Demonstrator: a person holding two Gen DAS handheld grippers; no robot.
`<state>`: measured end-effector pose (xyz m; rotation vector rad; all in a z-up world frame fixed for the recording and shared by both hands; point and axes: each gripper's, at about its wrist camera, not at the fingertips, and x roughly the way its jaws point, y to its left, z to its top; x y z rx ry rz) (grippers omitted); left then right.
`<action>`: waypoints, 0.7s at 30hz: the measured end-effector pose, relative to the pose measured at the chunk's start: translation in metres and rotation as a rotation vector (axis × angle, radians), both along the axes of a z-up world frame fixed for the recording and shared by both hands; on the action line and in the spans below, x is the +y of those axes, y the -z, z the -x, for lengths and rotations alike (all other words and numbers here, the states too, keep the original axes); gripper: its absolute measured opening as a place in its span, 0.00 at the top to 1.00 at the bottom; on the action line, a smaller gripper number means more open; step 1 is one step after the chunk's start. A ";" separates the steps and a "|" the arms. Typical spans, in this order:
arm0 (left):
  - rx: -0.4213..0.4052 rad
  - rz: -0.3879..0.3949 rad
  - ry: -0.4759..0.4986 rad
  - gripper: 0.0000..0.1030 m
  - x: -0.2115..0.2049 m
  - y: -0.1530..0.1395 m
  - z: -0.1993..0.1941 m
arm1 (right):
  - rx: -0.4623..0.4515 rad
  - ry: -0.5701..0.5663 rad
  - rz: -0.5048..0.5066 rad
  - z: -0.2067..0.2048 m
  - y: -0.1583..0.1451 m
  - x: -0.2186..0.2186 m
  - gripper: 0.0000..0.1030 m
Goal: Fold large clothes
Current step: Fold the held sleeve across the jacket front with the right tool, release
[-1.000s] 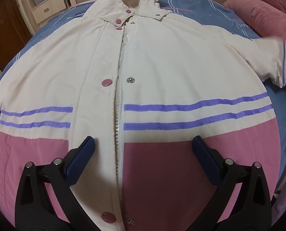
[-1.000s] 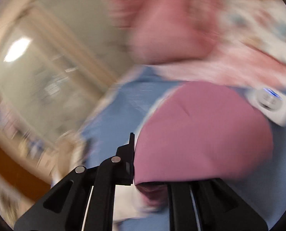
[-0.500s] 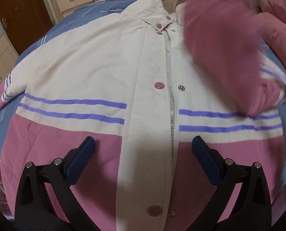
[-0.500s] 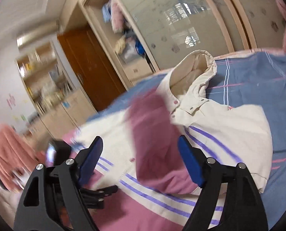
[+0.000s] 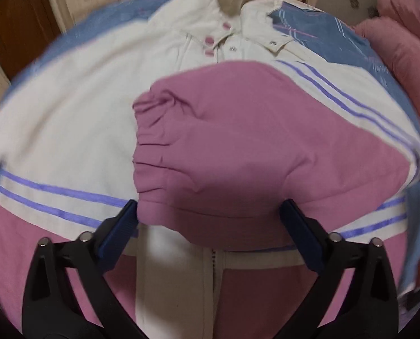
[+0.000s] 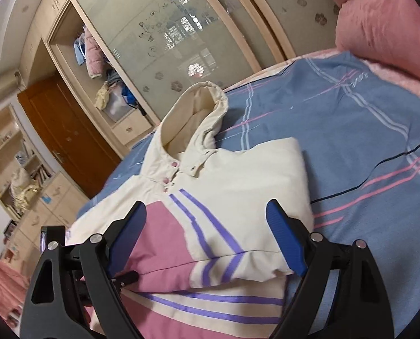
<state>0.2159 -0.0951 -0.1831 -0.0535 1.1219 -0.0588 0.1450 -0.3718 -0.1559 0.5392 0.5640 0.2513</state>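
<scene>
No readable text anywhere (bedsheet [image 6: 337,118] script too blurred).

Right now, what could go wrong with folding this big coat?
1. The folded sleeve only rests loose across the coat; both grippers are open, so it might slide back off.
2. The sleeve's gathered pink cuff looks bunched, so the next fold may come out lumpy.
3. The left gripper sits low by the cuff edge, and its fingers could snag and drag the fabric. The right gripper is close to the fold too.
</scene>
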 end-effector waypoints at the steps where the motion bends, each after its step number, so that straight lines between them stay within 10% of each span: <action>1: 0.003 0.019 -0.009 0.17 0.005 0.000 0.000 | 0.007 0.014 -0.005 -0.002 0.003 -0.002 0.16; 8: -0.076 0.013 -0.025 0.48 0.020 -0.019 0.000 | 0.071 0.157 0.027 0.000 0.014 -0.027 0.16; 12: -0.081 0.037 -0.048 0.04 0.032 -0.024 0.010 | 0.075 0.191 0.053 0.003 0.014 -0.034 0.16; 21: 0.000 0.200 -0.047 0.11 0.039 -0.002 -0.009 | 0.104 0.233 0.129 0.006 0.016 -0.041 0.16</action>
